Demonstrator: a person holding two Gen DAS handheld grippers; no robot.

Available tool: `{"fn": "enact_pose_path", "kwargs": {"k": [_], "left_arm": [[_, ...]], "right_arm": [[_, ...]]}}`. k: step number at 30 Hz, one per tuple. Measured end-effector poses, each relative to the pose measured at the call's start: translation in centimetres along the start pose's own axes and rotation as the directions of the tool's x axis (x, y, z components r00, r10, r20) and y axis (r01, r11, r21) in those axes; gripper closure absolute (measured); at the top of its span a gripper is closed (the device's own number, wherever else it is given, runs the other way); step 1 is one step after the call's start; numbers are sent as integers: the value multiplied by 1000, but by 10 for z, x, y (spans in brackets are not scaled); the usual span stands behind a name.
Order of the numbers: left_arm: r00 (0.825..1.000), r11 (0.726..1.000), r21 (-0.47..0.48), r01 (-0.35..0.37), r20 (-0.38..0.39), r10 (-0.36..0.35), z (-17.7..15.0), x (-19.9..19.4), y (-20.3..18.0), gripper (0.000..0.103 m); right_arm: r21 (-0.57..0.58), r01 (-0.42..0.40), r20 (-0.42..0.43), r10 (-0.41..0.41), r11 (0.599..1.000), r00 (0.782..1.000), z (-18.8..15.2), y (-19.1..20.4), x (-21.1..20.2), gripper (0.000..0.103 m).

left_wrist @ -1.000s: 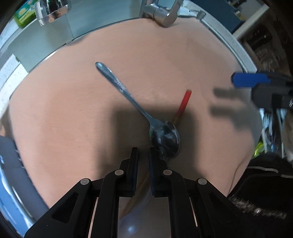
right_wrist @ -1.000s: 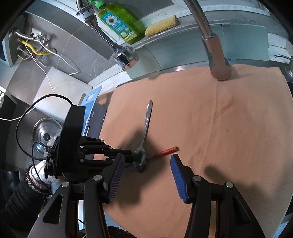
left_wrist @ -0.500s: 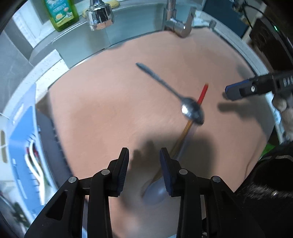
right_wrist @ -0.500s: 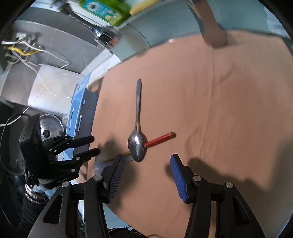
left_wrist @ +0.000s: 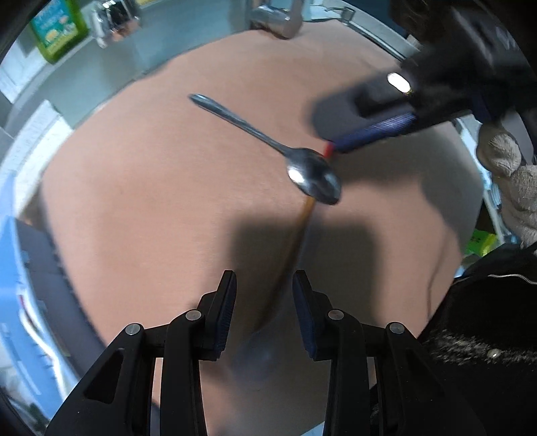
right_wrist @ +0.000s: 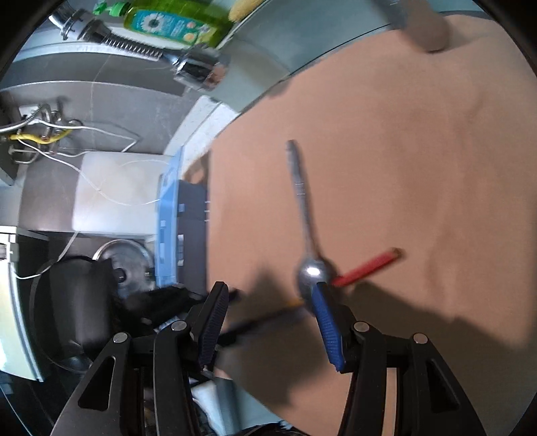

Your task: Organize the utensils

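Note:
A metal spoon (left_wrist: 312, 174) lies on the tan cloth (left_wrist: 151, 201), its bowl resting across a long utensil. That utensil has a red end (right_wrist: 369, 265), an amber shaft (left_wrist: 298, 231) and a pale translucent bowl (left_wrist: 258, 355). My left gripper (left_wrist: 264, 278) hovers open above the shaft near the pale bowl, gripping nothing. My right gripper (right_wrist: 268, 288) is open and low over the cloth. One of its blue pads (right_wrist: 322, 302) sits right at the metal spoon's bowl (right_wrist: 312, 271). In the left wrist view that pad (left_wrist: 376, 130) covers most of the red end.
A blue tray (right_wrist: 167, 228) stands at the cloth's left edge beside a pot lid (right_wrist: 124, 265). Behind are a green soap bottle (right_wrist: 174, 20), a spray head (right_wrist: 198, 67) and a faucet (left_wrist: 275, 16). A gloved hand (left_wrist: 503, 161) holds the right gripper.
My left gripper went from shut to open and drew back from the metal spoon. My right gripper rolled and came down close to the spoon's bowl and the red end.

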State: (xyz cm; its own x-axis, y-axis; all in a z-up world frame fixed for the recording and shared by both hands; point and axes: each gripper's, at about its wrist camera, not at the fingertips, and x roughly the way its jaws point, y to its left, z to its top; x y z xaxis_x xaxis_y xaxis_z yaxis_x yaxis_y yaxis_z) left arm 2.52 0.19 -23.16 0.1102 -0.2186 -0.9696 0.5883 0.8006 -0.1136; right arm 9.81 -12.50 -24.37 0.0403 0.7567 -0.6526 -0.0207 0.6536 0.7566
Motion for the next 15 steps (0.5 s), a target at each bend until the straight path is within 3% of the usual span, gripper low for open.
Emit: {"fn": "enact_pose_path", "kwargs": {"k": [6, 9, 15], "left_arm": [[996, 996, -20, 85, 25, -84, -3, 9, -14, 69], [985, 984, -58, 166, 54, -163, -5, 9, -18, 69], [968, 966, -108, 236, 110, -224, -7, 12, -30, 69]], "right_arm": [[5, 2, -38, -2, 1000, 999, 4, 12, 26, 55], [-11, 10, -66, -10, 1000, 998, -1, 13, 35, 55], [4, 35, -97, -34, 999, 995, -6, 2, 43, 55]]}}
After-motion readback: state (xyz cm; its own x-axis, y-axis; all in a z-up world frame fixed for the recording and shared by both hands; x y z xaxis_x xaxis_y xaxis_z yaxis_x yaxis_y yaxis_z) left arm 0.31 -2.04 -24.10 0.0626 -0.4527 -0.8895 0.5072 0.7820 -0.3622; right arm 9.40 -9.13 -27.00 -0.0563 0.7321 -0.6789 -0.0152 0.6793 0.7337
